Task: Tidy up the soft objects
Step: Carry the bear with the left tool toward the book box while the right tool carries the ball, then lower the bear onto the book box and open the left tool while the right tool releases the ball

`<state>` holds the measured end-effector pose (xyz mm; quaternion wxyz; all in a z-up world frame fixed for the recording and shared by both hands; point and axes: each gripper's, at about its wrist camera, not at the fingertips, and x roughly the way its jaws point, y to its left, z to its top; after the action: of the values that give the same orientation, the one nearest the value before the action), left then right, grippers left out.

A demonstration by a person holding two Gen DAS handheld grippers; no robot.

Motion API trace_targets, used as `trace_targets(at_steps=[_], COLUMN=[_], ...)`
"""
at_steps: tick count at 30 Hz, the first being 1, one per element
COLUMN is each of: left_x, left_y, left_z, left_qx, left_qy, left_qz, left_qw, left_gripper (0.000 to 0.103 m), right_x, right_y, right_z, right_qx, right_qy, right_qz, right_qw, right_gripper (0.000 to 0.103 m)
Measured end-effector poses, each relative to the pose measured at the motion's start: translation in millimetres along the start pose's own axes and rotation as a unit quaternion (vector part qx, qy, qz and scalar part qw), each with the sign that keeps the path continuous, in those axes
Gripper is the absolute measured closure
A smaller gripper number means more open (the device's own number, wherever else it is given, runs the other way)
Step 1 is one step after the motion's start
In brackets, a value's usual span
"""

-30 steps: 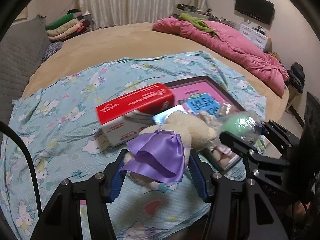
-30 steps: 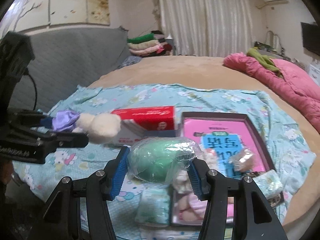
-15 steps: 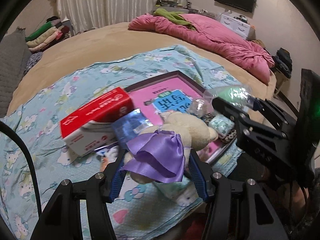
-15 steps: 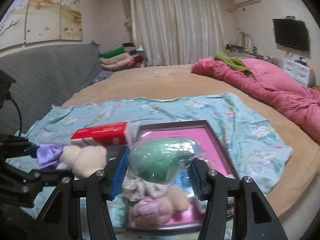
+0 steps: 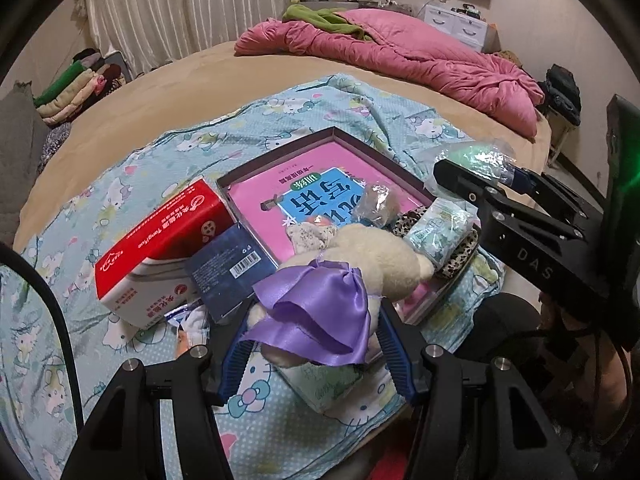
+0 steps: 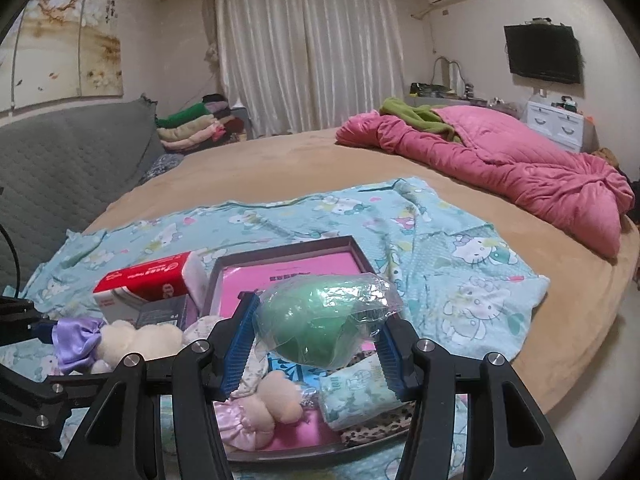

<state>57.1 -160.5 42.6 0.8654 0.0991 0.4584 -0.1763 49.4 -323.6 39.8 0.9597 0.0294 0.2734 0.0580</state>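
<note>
Purple satin bow and all, the cream plush toy is squeezed between the left gripper jaws, held up over the Hello Kitty sheet by the tray. Right gripper is clamped on a green ball in plastic wrap, just above that tray.

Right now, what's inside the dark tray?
The tray holds a pink book, a small cream plush, a pale-green packet and a leopard-print piece. The held toys hide its near part.
</note>
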Motion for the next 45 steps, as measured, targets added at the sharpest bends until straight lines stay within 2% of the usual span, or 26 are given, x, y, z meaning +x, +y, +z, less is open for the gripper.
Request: trace_targets(at_steps=[6,22,30,45], left_x=[11,47,68,91], left_y=[-7,-10,-11,-10], left_z=[8,13,16,23], left_qx=[0.003,-0.010,-0.008,0.000], left_qy=[0.006,0.046,0.063,0.078], left_qz=[0.006,-0.009,-0.008,-0.003], left_qw=[1.0000,0.9988,0.9980,0.9970], left_gripper=[0.044,0.044,0.044,0.044], right_x=[3,15,28,73], right_y=[-5,-19,-20,-13], right_z=[-1,-8,-11,-19], right_qx=[0.006,0.021,0.021,0.001], right_qy=[0.002,0.013,0.028,0.083], right_qz=[0.001,-0.001,0.003,0.008], right_qw=[1.000,1.000,0.999,0.997], right_gripper=[0.046,0.046,0.046,0.046])
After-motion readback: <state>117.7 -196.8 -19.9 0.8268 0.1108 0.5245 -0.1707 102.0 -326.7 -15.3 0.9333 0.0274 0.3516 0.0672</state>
